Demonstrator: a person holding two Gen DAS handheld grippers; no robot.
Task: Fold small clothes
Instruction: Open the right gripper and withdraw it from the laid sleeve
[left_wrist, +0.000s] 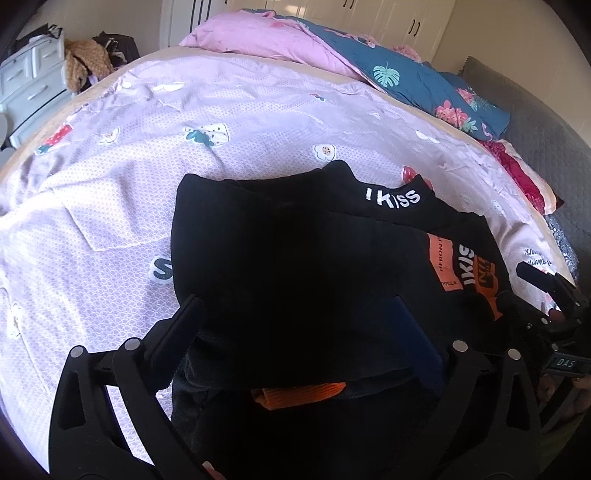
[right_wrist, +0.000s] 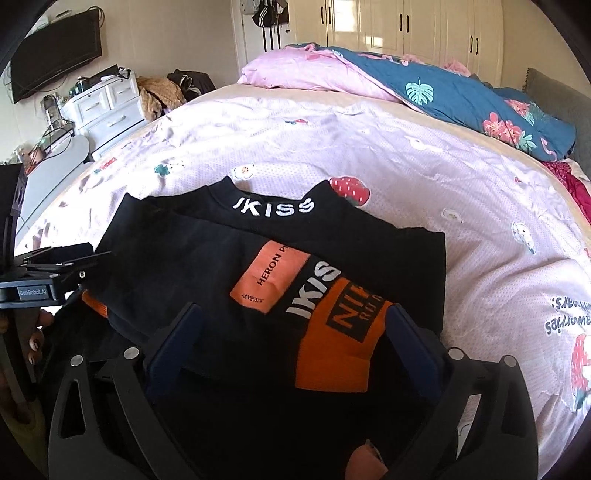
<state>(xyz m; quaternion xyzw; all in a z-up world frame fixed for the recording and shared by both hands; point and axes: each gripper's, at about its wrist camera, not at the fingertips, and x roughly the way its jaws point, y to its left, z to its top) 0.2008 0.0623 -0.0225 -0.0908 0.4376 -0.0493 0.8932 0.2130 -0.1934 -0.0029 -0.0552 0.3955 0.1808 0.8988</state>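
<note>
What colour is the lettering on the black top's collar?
White, on the collar; clearest in the right wrist view.

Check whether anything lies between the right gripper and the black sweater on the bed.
Nothing visible does. The right gripper stands open directly over the folded black sweater, its fingers straddling the orange patch. The left gripper is open over the same sweater, off to the side, not in the way.

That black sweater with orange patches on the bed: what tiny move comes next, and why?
Probably lift both grippers clear. The black sweater with orange patches lies folded on the lilac printed bedsheet, and the left gripper and right gripper stand open over it, gripping nothing.
</note>
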